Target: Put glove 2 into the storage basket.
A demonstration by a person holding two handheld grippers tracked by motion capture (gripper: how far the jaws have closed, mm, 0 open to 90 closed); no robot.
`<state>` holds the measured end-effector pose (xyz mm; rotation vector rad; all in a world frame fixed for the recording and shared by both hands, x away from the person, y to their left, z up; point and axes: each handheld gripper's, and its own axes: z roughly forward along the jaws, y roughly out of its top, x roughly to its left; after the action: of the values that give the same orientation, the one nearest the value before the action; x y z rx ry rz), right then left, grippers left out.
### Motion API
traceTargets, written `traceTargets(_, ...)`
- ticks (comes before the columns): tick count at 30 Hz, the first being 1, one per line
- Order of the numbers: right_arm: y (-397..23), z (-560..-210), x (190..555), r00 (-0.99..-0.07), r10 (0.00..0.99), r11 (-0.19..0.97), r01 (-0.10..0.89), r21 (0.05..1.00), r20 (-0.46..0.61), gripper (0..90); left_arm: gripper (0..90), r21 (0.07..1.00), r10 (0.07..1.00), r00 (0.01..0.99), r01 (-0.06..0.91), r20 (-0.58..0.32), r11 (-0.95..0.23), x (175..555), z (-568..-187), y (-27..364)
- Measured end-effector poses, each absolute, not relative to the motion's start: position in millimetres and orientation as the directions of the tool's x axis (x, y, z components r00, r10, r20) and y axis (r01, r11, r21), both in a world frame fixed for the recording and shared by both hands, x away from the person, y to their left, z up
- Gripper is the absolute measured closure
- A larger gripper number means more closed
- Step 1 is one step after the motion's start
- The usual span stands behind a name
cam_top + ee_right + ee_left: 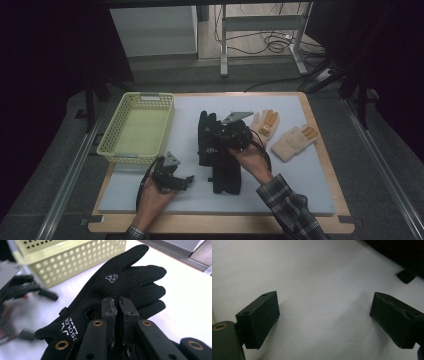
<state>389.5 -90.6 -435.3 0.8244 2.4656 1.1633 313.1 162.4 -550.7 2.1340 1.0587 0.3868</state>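
My right gripper [118, 300] is shut on a black glove [125, 282] with white logos, pinching its fabric near the palm. Seen from above, that gripper [216, 142] holds the glove [206, 135] over the middle of the white mat, fingers pointing away. A second black glove [226, 176] lies on the mat just nearer the person. My left gripper [324, 307] stands open above bare mat with nothing between its jaws. It sits at the front left [187, 181], below the basket.
A pale yellow perforated basket [112, 145] stands empty at the mat's left; its wall [75, 257] is behind the held glove. Two cream knitted gloves [265, 124] [295, 141] lie at the right. The white mat [300, 190] rests on a wooden board.
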Motion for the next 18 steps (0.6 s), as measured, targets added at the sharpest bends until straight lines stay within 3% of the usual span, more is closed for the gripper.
traceTargets(6,-114,-446,359,-0.793,0.608,0.532,0.373,0.76,-0.037,81.7,8.8,0.711,0.784,0.619,0.571,-0.044,-0.41,313,-551,162)
traceTargets(15,-122,-480,355,-0.784,0.62,0.559,0.419,0.715,-0.025,81.0,8.8,0.709,0.782,0.621,0.57,-0.041,-0.415,313,-550,163)
traceTargets(18,-122,-494,353,-0.787,0.615,0.582,0.421,0.696,-0.038,77.1,8.8,0.712,0.785,0.618,0.572,-0.046,-0.408,313,-551,162)
